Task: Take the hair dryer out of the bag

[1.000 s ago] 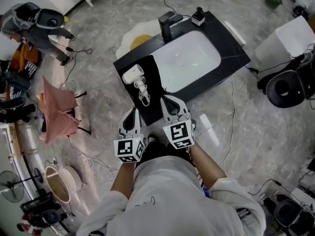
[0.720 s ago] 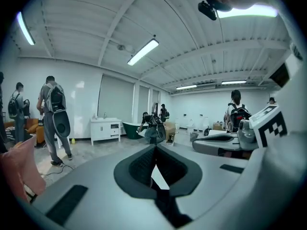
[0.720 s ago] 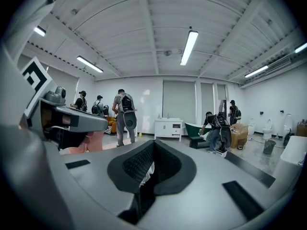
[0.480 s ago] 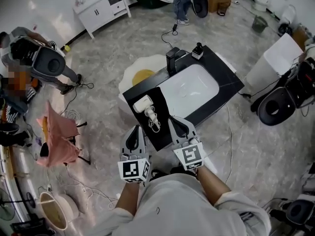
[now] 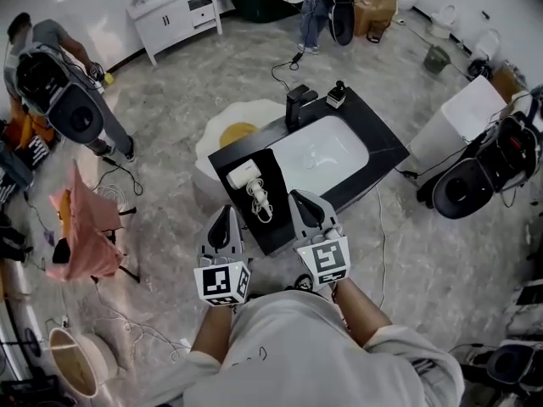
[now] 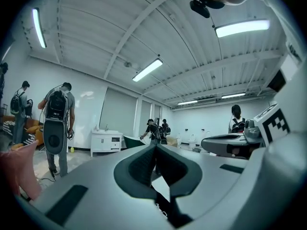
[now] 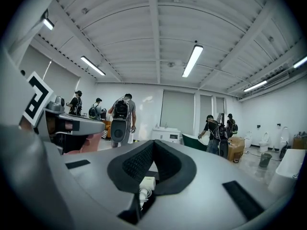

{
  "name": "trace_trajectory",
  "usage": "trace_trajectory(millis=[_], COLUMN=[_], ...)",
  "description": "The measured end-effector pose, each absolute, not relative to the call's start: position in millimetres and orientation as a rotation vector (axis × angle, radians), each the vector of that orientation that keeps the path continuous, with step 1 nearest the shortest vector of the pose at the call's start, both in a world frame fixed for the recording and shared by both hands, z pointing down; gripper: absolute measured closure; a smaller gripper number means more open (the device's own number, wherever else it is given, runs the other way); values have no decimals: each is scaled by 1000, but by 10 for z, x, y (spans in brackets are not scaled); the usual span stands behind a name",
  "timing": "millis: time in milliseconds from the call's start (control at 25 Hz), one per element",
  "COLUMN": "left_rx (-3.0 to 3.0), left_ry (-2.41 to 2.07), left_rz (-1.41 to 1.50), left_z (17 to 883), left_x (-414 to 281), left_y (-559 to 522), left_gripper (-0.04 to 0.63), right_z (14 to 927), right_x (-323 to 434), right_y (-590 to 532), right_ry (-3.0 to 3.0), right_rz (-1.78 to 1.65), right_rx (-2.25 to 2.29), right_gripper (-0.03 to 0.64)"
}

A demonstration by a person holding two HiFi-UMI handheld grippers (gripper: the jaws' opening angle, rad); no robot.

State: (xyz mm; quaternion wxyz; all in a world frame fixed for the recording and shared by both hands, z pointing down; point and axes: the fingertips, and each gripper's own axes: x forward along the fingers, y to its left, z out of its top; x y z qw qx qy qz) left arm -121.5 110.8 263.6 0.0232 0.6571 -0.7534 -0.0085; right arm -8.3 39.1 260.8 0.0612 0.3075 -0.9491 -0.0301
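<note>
Left tool (image 5: 222,217) and right tool (image 5: 304,200) are held side by side, both closed on nothing. The white hair dryer (image 5: 244,175) lies just ahead, between them, on the black bag (image 5: 267,231) atop the dark surface (image 5: 382,147).

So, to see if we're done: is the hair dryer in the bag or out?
Out: the white hair dryer lies with its cord in plain view on top of the flat black bag, beside the sink.
</note>
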Motion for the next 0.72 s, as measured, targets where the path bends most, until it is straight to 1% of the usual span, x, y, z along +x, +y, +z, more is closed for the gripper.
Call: trace_trajectory(millis=[720], left_rx=[2024], left_ry=[-2317], left_rz=[16], left_z=[2684], left_x=[-1148], left_y=[1151], left_gripper=[577], right_z=[2610], right_x=[65], right_y=[444], right_ry=[-2841], right_rz=[-76], right_rx=[982], right_gripper=[620])
